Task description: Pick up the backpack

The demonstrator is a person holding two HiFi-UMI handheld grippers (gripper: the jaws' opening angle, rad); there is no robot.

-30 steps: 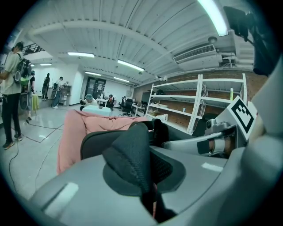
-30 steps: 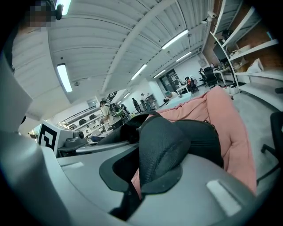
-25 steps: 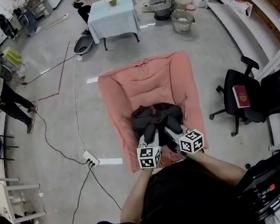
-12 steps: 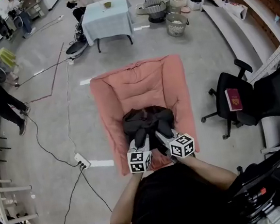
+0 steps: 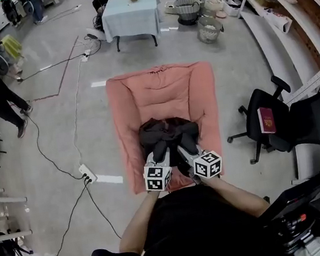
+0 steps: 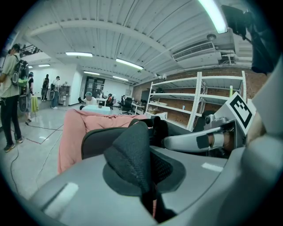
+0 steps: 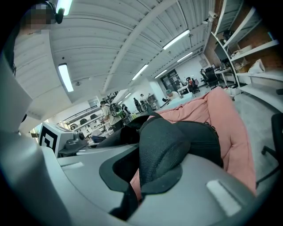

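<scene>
2 shut | L tongs (image 6: 148,199): backpack strap (image 6: 131,159) | R tongs (image 7: 132,194): 2nd strap (image 7: 164,152)

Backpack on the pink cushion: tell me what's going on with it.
A person stands over the backpack with a gripper in each hand. The left gripper has its jaws shut on one strap, and the right gripper is shut on the other strap. The backpack lies on the cushion on the floor and does not look lifted yet.
</scene>
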